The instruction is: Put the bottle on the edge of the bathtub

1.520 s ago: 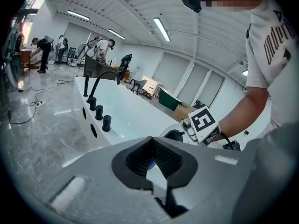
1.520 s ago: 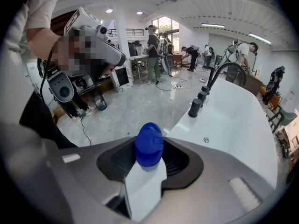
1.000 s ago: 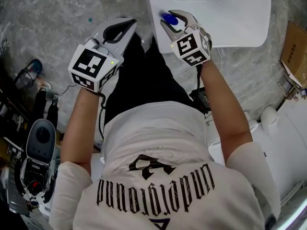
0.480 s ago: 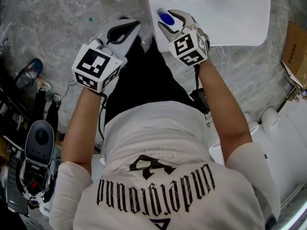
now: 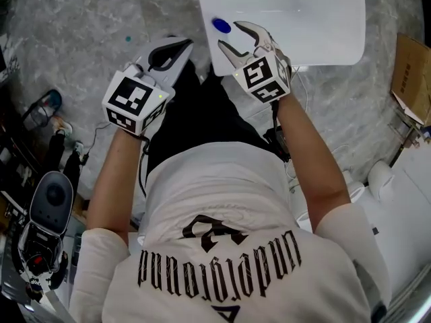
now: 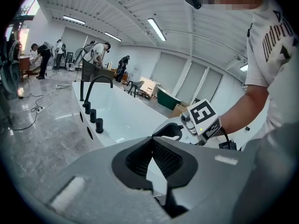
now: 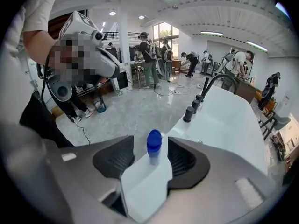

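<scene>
The bottle [image 5: 220, 25], clear with a blue cap, stands upright on the near left edge of the white bathtub [image 5: 303, 19]. My right gripper [image 5: 237, 38] sits just behind it, its jaws opening and touching nothing. In the right gripper view the bottle [image 7: 154, 141] stands free on the tub rim, between the tips of the right gripper [image 7: 150, 158]. My left gripper [image 5: 165, 49] hovers over the floor left of the tub. Its pads meet at the tips with nothing between them in the left gripper view [image 6: 153, 141].
A black faucet [image 7: 210, 85] and several black knobs line the tub's rim further along. A cardboard box [image 5: 411, 73] lies at the right, and equipment with cables [image 5: 47, 207] at the left on the marble floor. Several people work in the background.
The right gripper's jaws have spread and drawn back from the bottle, which now stands alone on the tub edge. The left gripper has barely moved.
</scene>
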`<state>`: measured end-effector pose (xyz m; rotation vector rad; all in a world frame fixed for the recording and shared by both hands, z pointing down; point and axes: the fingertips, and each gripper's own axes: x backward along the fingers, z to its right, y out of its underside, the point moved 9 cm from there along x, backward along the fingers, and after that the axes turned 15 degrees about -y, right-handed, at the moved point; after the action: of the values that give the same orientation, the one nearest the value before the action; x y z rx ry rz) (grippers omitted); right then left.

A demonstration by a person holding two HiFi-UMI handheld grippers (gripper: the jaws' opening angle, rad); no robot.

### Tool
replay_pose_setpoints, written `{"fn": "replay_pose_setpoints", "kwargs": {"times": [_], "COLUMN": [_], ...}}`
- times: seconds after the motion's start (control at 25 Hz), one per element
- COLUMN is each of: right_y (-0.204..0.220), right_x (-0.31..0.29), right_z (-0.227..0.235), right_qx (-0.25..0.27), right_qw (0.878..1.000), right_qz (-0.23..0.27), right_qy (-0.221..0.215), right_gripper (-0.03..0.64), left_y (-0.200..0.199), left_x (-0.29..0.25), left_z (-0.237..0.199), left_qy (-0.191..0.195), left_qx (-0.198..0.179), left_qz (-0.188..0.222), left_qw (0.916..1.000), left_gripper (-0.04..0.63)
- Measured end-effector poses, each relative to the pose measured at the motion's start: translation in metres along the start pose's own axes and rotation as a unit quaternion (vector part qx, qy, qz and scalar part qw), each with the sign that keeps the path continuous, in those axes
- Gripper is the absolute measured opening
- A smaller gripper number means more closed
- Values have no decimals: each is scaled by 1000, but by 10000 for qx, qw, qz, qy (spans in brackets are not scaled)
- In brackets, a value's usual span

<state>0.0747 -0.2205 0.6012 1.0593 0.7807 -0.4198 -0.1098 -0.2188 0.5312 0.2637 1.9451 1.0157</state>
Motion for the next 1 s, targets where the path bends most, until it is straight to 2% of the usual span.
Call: {"fn": "replay_pose_setpoints", "kwargs": {"times": [0.12,0.28,0.44,0.56,0.72,0.84,1.0], "right_y": [-6,-38,-50,-72,-98,-110,-117], "right_x": [27,64,122,169,234,273,308], "right_z": [-21,-79,-105,-112,-122,-129,-144], "right_qx": [57,244,790,1084,1074,1268,1266], "right_qw": [10000,9996,9965,9921,9860,9790,9728], "right_qz": [62,158,272,605,1242,1528,1863], "right_qy": [42,19,74,182,279,465,539], "right_gripper": [227,222,214,206,182,164,144], "left_y": [-4,-14,-36,-59,-91,-109,-119], "left_x": [29,104,132,149,175,189,210], "left_z": [17,35,76,99,130,149,169], "left_qy": [-114,-303,-474,-586,-711,-810,-916], "left_qx": [-17,-53,-257,-374,-504,-621,-738], "left_qz": [127,398,737,1013,1364,1641,1869], "left_qw": [9999,9987,9958,9924,9868,9812,9753], "left_gripper": [6,6,6,6,6,6,6]}}
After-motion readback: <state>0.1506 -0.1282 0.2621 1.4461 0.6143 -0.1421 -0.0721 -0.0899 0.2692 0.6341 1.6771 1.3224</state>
